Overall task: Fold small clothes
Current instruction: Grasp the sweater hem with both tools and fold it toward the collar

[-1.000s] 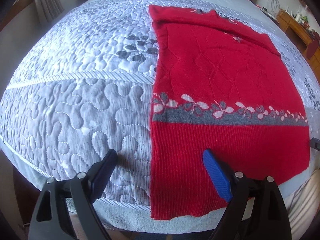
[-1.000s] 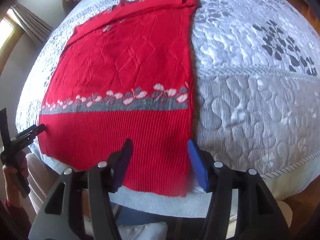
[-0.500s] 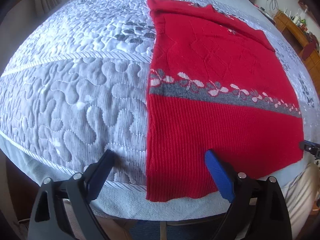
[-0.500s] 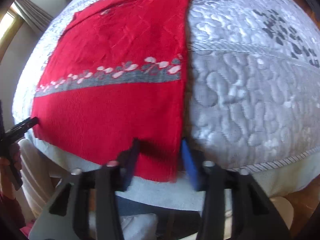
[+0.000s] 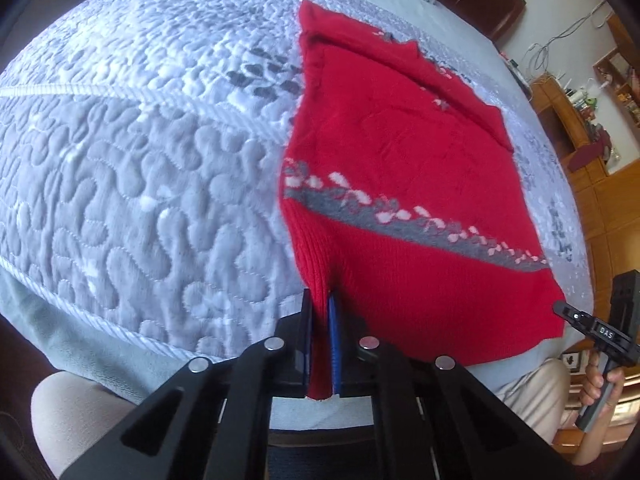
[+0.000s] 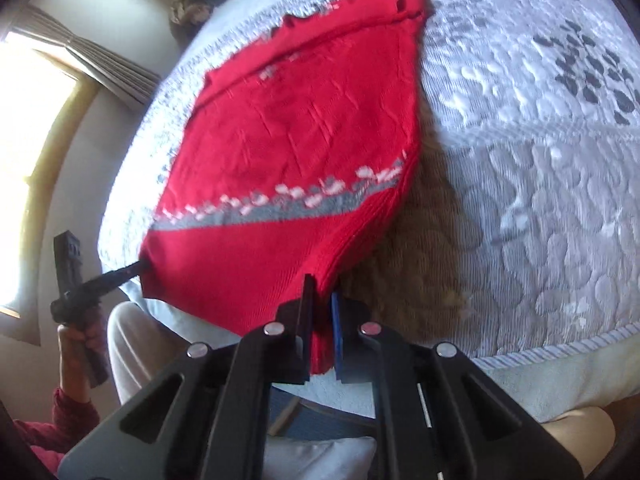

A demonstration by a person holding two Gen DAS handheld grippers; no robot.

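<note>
A red knitted sweater (image 5: 400, 168) with a grey and white flower band lies on the quilted bed, its ribbed hem towards me. My left gripper (image 5: 320, 316) is shut on the hem's left corner, which bunches up between the black and blue pads. My right gripper (image 6: 320, 304) is shut on the hem's right corner, and that side of the red knitted sweater (image 6: 296, 136) is lifted off the quilt, casting a shadow. Each view shows the other gripper at the far hem corner: the right gripper (image 5: 568, 314) and the left gripper (image 6: 132, 270).
The grey and white quilted bedspread (image 5: 140, 160) covers the bed, its piped edge (image 5: 100, 320) near me. A wooden cabinet (image 5: 596, 152) stands at the right. A window with curtains (image 6: 60, 80) is on the left. A hand (image 6: 76, 340) holds the left gripper's handle.
Both grippers went from open around the hem corners to shut on them. The hem corners have risen slightly off the quilt, the right side more.
</note>
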